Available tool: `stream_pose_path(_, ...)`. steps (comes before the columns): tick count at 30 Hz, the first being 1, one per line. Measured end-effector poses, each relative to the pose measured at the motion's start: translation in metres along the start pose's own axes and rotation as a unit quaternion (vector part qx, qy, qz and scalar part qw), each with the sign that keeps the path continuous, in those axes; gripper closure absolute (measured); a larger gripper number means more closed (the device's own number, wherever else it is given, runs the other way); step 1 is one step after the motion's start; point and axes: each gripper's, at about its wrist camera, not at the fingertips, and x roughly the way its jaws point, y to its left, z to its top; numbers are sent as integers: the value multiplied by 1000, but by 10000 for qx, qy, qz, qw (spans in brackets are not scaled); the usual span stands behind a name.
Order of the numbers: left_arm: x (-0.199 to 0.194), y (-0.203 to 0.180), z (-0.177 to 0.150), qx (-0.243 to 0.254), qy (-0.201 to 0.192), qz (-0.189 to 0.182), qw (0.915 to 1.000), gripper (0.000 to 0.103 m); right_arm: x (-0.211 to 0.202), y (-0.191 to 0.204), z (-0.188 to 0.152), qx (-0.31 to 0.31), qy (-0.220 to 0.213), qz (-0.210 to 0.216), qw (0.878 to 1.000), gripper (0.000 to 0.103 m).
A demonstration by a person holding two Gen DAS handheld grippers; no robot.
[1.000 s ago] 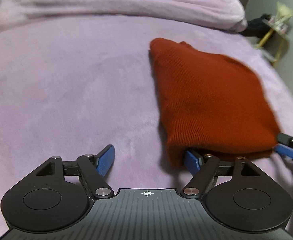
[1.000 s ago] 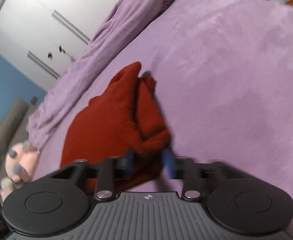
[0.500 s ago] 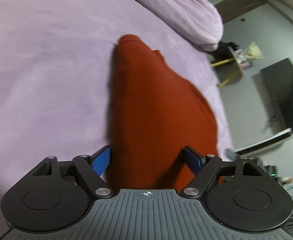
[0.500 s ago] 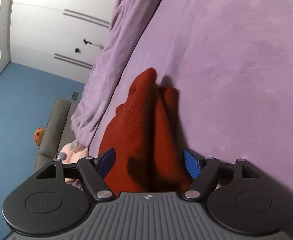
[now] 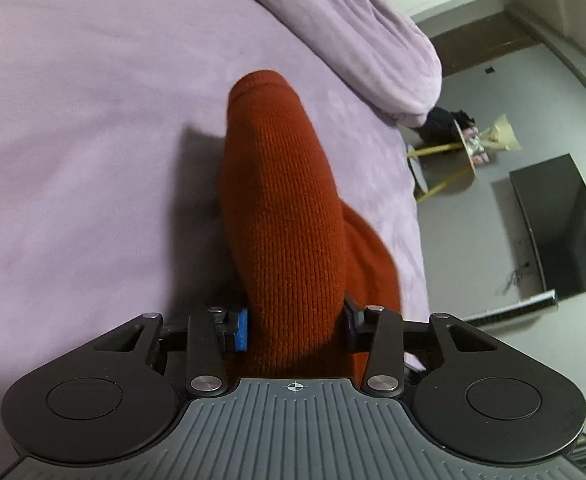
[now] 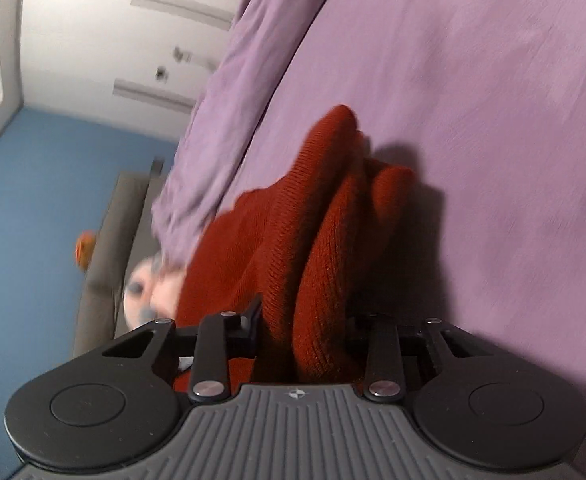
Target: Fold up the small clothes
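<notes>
A rust-red knitted garment, thick and ribbed, hangs bunched in a long roll straight ahead of the left gripper. Its rounded far end droops toward the lilac plush bedspread and casts a dark shadow to the gripper's left. The left gripper's blue-padded fingers press against both sides of the knit, clamped on it.

In the right wrist view the same garment rises in several thick folds directly ahead of the right gripper, whose fingers are drawn in tight against the fabric on either side, gripping it. More of the cloth spreads away to that gripper's left. The picture is slightly blurred.

Beyond the garment, ahead of the left gripper, a heaped lilac duvet lies along the bed's far edge. Off to its right stand a small round side table with yellow legs and a dark television screen. To the right gripper's left are a blue wall, a grey sofa and white wardrobe doors.
</notes>
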Motion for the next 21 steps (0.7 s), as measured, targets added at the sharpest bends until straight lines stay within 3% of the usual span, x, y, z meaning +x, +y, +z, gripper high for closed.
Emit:
stream_pose_path(3,-43,16,-20,-321,139,420,9985,58,8,12,-38,57,450,123,9989,71)
stream_pose_path(6,-75,32,-46,-370,-130,1026,9940,50,12,21,-78,57,608,78,9981,69)
stream_pose_path(8,-92,40,-68,-272,-396,1565,9865,50,4,33,-103,-225,298,-412,9985,50)
stream_pose_path(9,-99,41,-78,-215,-458,1621,9855,50,-4,37,-112,-366,87,-656,9971,47)
stream_pose_path(12,-124,41,-116,-227,-482,1107,9924,40,-48,51,-143,-583,-564,-918,9925,36)
stream_pose_path(13,-131,43,-128,-233,-503,952,9939,34,-61,50,-155,-498,-688,-874,9925,33)
stream_pose_path(16,-134,48,-155,-354,-457,498,9971,34,-88,44,-180,-195,-799,-691,9942,32)
stream_pose_path(19,-120,67,-168,-1148,-367,37,9927,34,-89,28,-195,365,-733,-348,9960,33)
stream_pose_path(21,-113,73,-171,-1475,-516,-36,9877,34,-79,25,-201,608,-780,-204,9949,35)
